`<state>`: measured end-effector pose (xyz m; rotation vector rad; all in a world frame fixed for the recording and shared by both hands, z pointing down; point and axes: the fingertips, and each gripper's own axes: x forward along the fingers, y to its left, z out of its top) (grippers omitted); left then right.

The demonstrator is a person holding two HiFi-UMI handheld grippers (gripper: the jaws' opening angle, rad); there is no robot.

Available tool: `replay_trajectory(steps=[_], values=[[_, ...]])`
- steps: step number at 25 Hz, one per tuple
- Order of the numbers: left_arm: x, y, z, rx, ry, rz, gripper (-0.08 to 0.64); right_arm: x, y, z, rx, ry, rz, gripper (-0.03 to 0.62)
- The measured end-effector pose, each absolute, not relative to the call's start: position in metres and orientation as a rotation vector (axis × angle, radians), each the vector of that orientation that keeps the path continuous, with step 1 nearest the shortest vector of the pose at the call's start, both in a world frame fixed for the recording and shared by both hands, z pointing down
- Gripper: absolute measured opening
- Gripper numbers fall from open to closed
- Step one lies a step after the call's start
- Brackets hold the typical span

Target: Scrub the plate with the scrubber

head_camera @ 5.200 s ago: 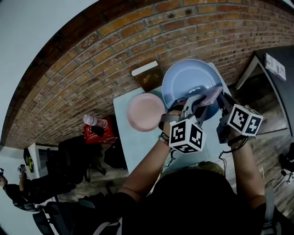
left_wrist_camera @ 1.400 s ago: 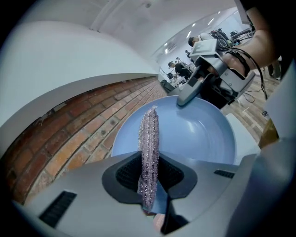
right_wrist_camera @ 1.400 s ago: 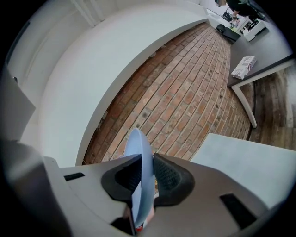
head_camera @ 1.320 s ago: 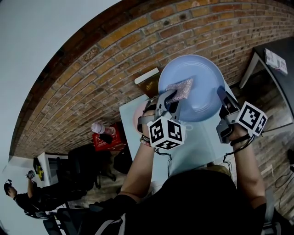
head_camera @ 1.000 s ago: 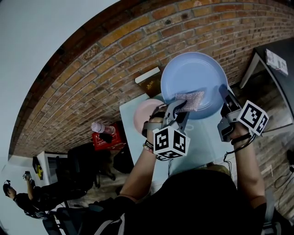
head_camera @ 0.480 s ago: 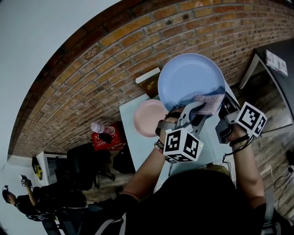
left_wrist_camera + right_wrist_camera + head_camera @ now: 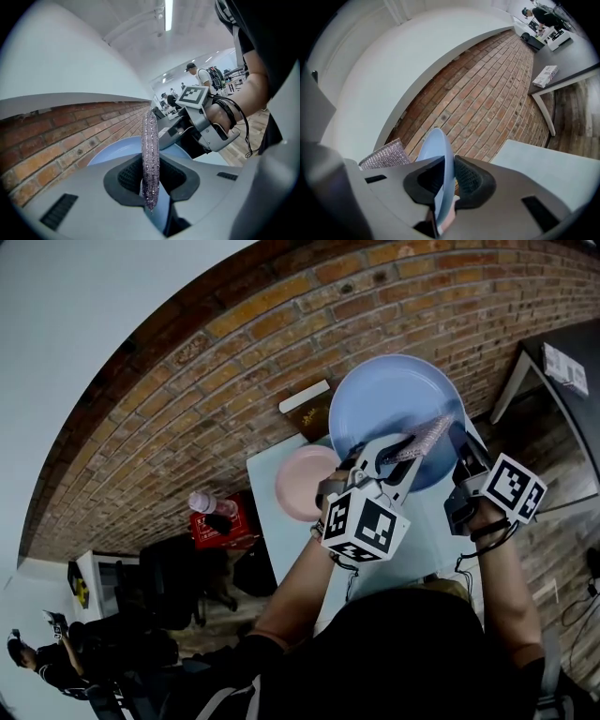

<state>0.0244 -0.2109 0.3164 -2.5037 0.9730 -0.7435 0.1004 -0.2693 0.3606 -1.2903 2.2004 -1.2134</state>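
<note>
Over the table [image 7: 281, 542], with the right gripper [image 7: 459, 446] clamping the plate [image 7: 389, 404], the left gripper [image 7: 398, 454], pinching the scrubber [image 7: 424, 437], should press it flatter.

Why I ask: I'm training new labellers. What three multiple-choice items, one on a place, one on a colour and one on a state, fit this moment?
1. Where does the pink plate lie?
A. on the table
B. on the floor
C. on a chair

2. What colour is the plate clamped by the right gripper?
A. pink
B. light blue
C. white

3. The left gripper is:
A. open and empty
B. shut on the scrubber
C. shut on a bottle

Answers:
1 A, as the head view shows it flat on the pale tabletop.
2 B, as the right gripper view shows a light blue rim between the jaws, which have just tightened a little.
3 B, as the left gripper view shows both pads pressed on the glittery scrubber.
</note>
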Motion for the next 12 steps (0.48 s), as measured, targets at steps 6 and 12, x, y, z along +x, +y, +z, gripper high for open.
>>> replay_trajectory(steps=[6,12], values=[[0.016,-0.206,0.303,-2.480,0.987,-0.716,0.081,0.106,-0.265,0.365,-1.333,2.235,-1.200,0.071],[0.000,-0.207,0.283,-2.457,1.030,-0.680,0.081,0.116,-0.262,0.369,-1.357,2.234,-1.196,0.071]])
